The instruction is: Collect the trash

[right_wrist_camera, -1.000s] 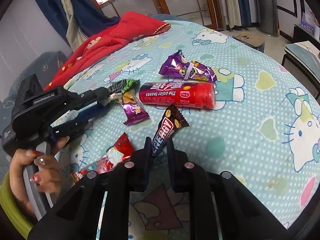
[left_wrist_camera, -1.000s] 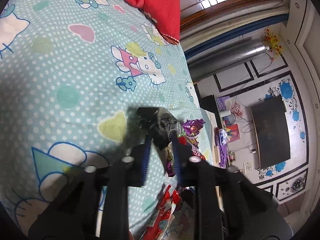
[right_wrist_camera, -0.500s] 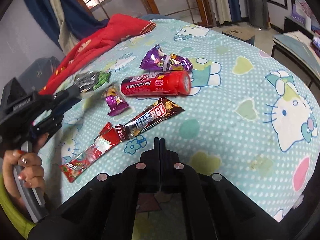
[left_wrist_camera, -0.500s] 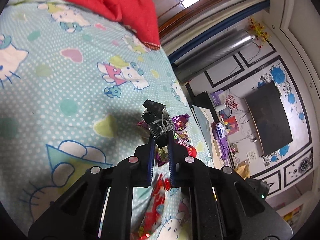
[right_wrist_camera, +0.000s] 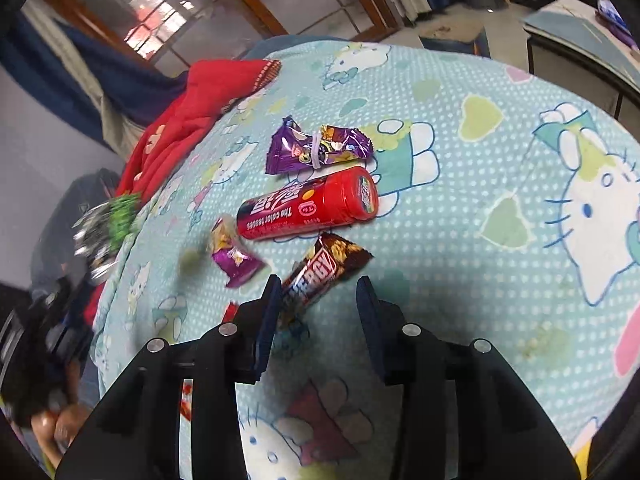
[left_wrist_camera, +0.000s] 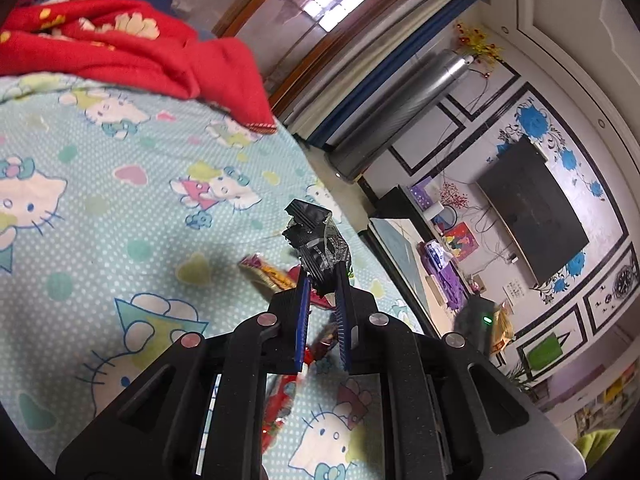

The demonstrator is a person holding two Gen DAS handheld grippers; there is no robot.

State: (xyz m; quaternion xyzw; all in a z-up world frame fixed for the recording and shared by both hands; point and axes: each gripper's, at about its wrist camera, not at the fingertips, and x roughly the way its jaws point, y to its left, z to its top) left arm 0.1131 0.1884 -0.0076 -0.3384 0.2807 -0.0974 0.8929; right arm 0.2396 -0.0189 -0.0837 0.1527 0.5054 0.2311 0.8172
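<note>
black wrapper [left_wrist_camera: 316,240]: crumpled foil, pinched at its lower end between the blue pads of the left gripper [left_wrist_camera: 322,286] and sticking up past the tips, clear of the bed
left gripper: pressed together on the black wrapper, held above the bed sheet [left_wrist_camera: 120,208]
right gripper [right_wrist_camera: 318,300]: jaws opening, spread over the bed; nothing is pinched, though the near end of the chocolate bar [right_wrist_camera: 320,274] lies between the tips, close to the left finger [right_wrist_camera: 266,312]
chocolate bar: brown wrapper, flat on the sheet, running from between the right gripper's tips away and to the right
red tube [right_wrist_camera: 308,208]: lying on its side just beyond the chocolate bar, cap end to the right
purple wrapper [right_wrist_camera: 316,148]: farther off than the red tube, straight ahead of the right gripper
small purple candy [right_wrist_camera: 234,254]: ahead and left of the right gripper's left finger, beside the tube's left end, blurred
red packet [left_wrist_camera: 280,400]: on the sheet below the left gripper, mostly hidden behind its fingers
bed sheet: pale green with white dots and cartoon cats
red blanket [left_wrist_camera: 140,52]: bunched at the far end of the bed, well beyond both grippers
hand [right_wrist_camera: 60,428]: at the lower left edge of the right wrist view, blurred
</note>
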